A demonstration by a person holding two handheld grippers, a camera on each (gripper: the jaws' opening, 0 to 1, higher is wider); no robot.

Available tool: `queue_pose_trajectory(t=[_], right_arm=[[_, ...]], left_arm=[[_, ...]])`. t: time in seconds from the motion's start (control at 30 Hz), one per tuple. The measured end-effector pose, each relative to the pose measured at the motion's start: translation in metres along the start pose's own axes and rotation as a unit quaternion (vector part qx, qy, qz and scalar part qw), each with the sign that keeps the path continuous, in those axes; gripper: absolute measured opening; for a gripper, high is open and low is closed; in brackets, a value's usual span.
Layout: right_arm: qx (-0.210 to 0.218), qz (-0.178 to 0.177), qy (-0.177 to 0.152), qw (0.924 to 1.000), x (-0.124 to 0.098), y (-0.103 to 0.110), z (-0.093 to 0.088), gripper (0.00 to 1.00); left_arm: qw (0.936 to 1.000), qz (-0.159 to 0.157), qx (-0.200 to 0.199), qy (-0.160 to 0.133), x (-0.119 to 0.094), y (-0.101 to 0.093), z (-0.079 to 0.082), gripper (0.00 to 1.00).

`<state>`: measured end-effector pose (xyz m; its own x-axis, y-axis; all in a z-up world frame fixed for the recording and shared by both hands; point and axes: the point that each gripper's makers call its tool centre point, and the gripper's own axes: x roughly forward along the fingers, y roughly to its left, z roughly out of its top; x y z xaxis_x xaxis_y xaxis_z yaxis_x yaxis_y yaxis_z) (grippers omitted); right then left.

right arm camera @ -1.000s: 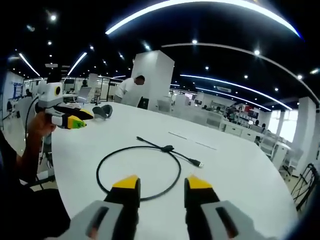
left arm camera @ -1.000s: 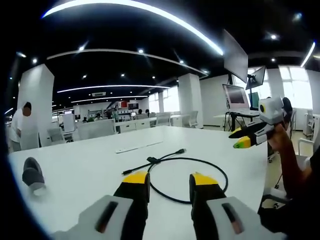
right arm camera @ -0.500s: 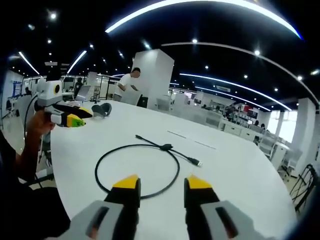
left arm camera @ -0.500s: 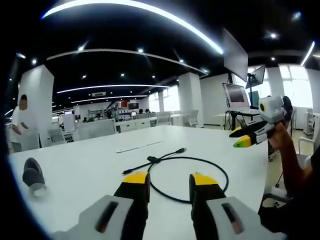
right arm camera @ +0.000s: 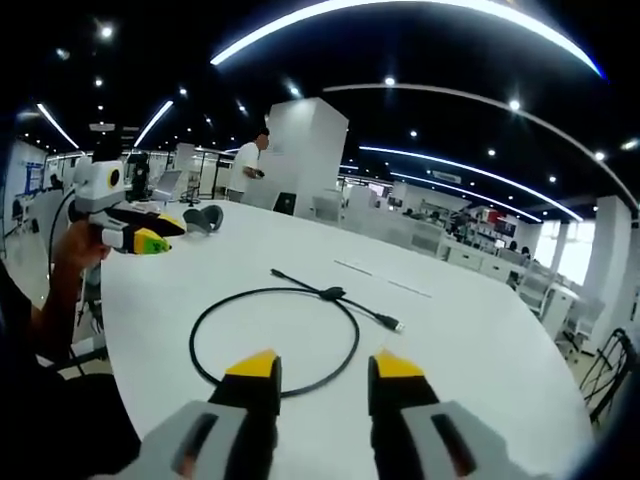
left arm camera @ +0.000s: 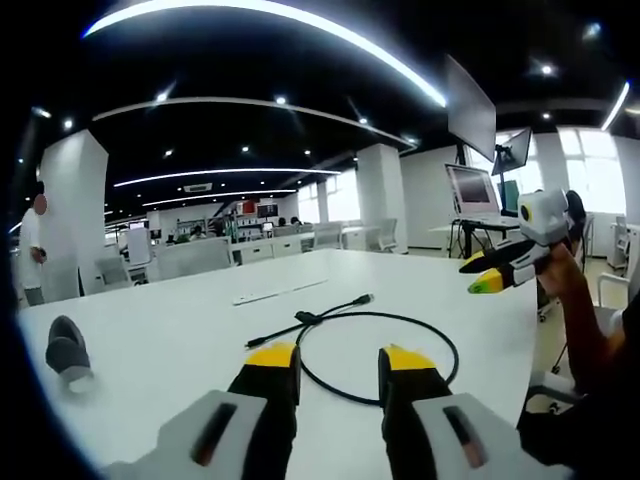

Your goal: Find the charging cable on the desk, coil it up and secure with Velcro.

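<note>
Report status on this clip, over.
Left gripper and right gripper both open, empty, above the white desk. Thin black charging cable lies in one loose loop, ends crossed, untouched. Nothing in the way.

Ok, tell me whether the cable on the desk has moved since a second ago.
No. The black cable lies in the same loop on the white desk, with its crossing point still just short of the thin white strip beyond it.

No text, label, brand or number can be read anywhere in either view.
</note>
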<state>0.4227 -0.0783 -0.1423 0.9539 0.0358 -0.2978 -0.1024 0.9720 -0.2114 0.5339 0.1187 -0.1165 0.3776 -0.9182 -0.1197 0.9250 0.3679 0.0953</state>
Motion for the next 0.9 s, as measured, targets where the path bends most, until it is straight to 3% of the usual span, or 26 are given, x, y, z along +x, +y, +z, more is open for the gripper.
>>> queue_pose_trajectory(t=[0.9], right_arm=[[0.001, -0.001, 0.003, 1.0, -0.0027, -0.0023, -0.0014, 0.36]], left_arm=[[1.0, 0.001, 0.002, 0.001, 0.0007, -0.0019, 0.0007, 0.31]])
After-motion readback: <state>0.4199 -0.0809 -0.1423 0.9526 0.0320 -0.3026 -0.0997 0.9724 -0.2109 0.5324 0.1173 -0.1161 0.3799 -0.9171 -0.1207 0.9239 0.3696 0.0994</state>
